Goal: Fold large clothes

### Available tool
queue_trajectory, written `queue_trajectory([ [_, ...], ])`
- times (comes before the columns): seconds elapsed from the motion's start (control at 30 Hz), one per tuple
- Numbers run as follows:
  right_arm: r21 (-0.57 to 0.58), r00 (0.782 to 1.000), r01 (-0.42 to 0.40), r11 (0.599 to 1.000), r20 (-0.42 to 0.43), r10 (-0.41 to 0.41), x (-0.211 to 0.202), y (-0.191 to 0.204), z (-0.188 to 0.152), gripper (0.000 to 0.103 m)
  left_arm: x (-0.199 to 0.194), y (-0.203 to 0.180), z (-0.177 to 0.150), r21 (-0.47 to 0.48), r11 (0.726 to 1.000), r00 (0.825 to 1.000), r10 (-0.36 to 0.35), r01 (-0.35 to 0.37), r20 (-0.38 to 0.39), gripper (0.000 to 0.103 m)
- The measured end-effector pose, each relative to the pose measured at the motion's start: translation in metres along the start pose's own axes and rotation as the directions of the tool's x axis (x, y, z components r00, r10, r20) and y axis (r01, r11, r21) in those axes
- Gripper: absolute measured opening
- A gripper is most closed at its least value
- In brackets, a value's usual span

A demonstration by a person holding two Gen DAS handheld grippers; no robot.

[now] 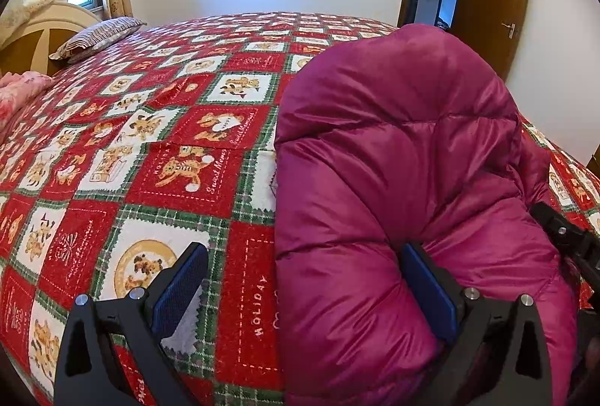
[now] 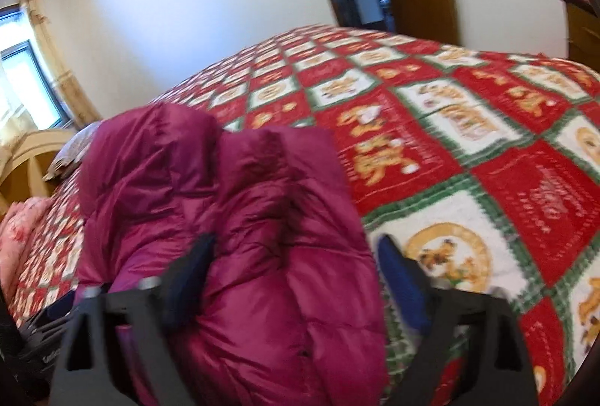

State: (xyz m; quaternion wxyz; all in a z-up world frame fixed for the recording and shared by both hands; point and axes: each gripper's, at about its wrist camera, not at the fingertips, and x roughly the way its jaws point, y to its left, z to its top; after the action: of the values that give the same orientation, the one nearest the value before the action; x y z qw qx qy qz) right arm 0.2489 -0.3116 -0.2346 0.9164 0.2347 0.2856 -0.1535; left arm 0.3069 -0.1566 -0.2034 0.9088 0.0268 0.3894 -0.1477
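the magenta puffer jacket lies bunched on the near part of the bed's red patterned quilt. left gripper is spread wide, its right finger pressed into the jacket. right gripper is likewise spread, straddling a fold; this view is blurred, so contact is probably light. the jacket's near edge is cut off below both frames.
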Motion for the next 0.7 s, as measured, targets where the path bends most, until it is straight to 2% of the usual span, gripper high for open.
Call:
queue_trajectory([
  [0.1,0.015,0.997,-0.036,0.999,-0.064,0.037,0.011,-0.004,0.003,0.1,0.003,0.002,0.002,-0.008,1.0,1.0,-0.016,0.016,-0.018,0.102],
  [0.2,-0.008,0.994,-0.067,0.998,-0.083,0.066,0.015,-0.002,0.004,0.098,0.008,0.005,0.003,-0.015,0.998,0.997,-0.063,0.063,-0.04,0.102],
  [0.33,-0.026,0.983,-0.149,0.988,-0.109,0.146,0.019,0.001,0.003,0.078,0.012,0.004,0.004,-0.006,0.993,0.992,-0.115,0.115,-0.047,0.101],
  [0.4,-0.028,0.977,-0.182,0.983,-0.118,0.178,0.019,0.002,0.001,0.07,0.01,0.001,0.003,0.014,0.988,0.988,-0.152,0.152,-0.039,0.093],
  [0.47,-0.042,0.977,-0.189,0.981,-0.106,0.184,0.017,0.003,-0.001,0.065,0.005,-0.006,0.002,0.056,0.981,0.982,-0.186,0.186,-0.018,0.076],
  [0.5,-0.053,0.975,-0.198,0.979,-0.11,0.191,0.017,0.006,-0.002,0.064,0.003,-0.011,0.001,0.081,0.979,0.982,-0.188,0.188,-0.009,0.074],
  [0.6,-0.071,0.967,-0.227,0.971,-0.133,0.216,0.018,0.011,-0.002,0.06,-0.001,-0.022,0.0,0.132,0.974,0.983,-0.185,0.184,-0.002,0.062],
  [0.67,-0.093,0.96,-0.254,0.963,-0.144,0.239,0.017,0.015,-0.004,0.044,-0.007,-0.031,-0.002,0.177,0.973,0.987,-0.158,0.151,0.024,0.049],
  [0.7,-0.109,0.958,-0.264,0.958,-0.147,0.247,0.016,0.018,-0.005,0.04,-0.01,-0.036,-0.003,0.197,0.972,0.99,-0.135,0.126,0.036,0.045],
])
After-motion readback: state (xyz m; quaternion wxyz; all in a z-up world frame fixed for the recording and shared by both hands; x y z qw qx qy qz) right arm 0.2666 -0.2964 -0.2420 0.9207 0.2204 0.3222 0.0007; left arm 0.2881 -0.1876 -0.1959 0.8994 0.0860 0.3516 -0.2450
